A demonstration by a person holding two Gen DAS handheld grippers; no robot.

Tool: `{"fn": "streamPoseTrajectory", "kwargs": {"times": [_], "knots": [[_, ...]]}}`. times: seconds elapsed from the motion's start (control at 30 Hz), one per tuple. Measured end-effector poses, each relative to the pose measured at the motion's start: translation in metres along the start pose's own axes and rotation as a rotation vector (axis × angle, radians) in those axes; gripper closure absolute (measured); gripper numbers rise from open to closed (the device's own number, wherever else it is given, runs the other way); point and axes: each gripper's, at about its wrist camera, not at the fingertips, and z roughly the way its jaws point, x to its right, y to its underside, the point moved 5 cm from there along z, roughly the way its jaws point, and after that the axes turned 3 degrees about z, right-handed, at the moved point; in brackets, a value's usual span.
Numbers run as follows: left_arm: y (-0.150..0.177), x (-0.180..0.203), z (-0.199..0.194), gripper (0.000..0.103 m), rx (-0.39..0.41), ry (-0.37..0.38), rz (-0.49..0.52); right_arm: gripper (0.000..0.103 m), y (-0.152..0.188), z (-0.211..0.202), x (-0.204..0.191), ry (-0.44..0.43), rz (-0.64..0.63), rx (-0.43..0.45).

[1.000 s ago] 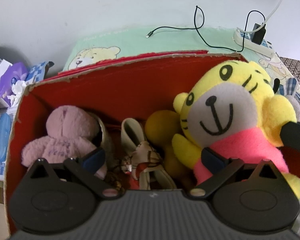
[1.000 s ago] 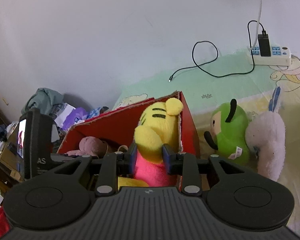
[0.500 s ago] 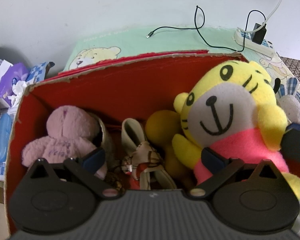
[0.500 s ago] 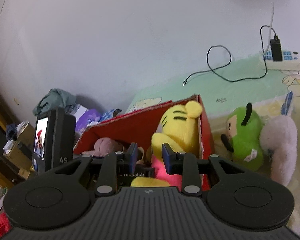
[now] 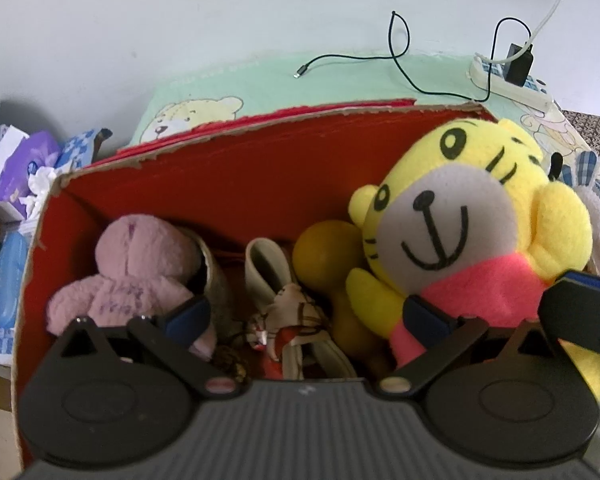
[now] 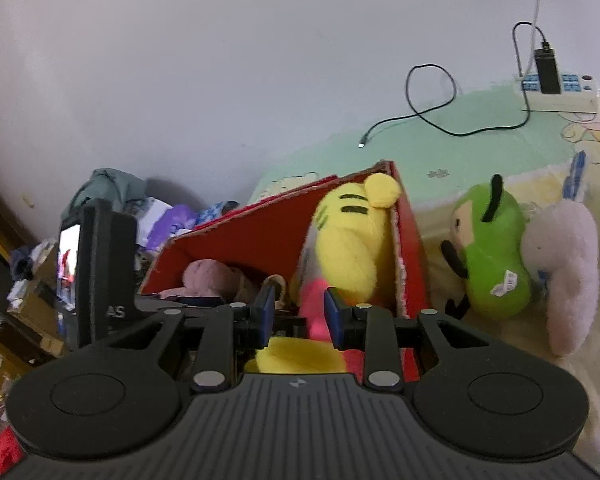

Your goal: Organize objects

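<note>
A red cardboard box (image 5: 236,184) holds several soft toys. At its right end a yellow tiger plush (image 5: 460,216) in a pink shirt sits upright. My right gripper (image 6: 300,314) is nearly closed, with the tiger's (image 6: 348,248) pink body between its blue pads. One of its fingers (image 5: 576,312) shows beside the tiger in the left wrist view. My left gripper (image 5: 306,314) hangs wide open over the box and holds nothing. A mauve plush (image 5: 140,264) lies by its left pad, and a beige cloth doll (image 5: 284,304) and a yellow-orange plush (image 5: 328,256) lie in the middle.
Outside the box's right wall lie a green plush (image 6: 492,256) and a pale fluffy plush (image 6: 564,272) on the printed bed sheet. A power strip (image 6: 556,92) and a black cable (image 6: 432,108) lie by the wall. Tissue packs and clutter (image 5: 24,164) crowd the left.
The right wrist view has drawn back a little, so box and tiger look smaller and sit further right. The right finger has sunk slightly beside the tiger. The left gripper and tiger have stayed put.
</note>
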Motion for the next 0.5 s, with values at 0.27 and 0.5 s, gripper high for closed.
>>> {"fn": "streamPoseTrajectory", "kwargs": {"times": [0.27, 0.5], "knots": [[0.001, 0.002, 0.000, 0.001, 0.006, -0.021, 0.025, 0.074, 0.004, 0.003, 0.007, 0.042, 0.011, -0.002], [0.001, 0.002, 0.000, 0.001, 0.009, -0.026, 0.029, 0.076, 0.006, 0.002, 0.012, 0.049, 0.031, 0.004]]}}
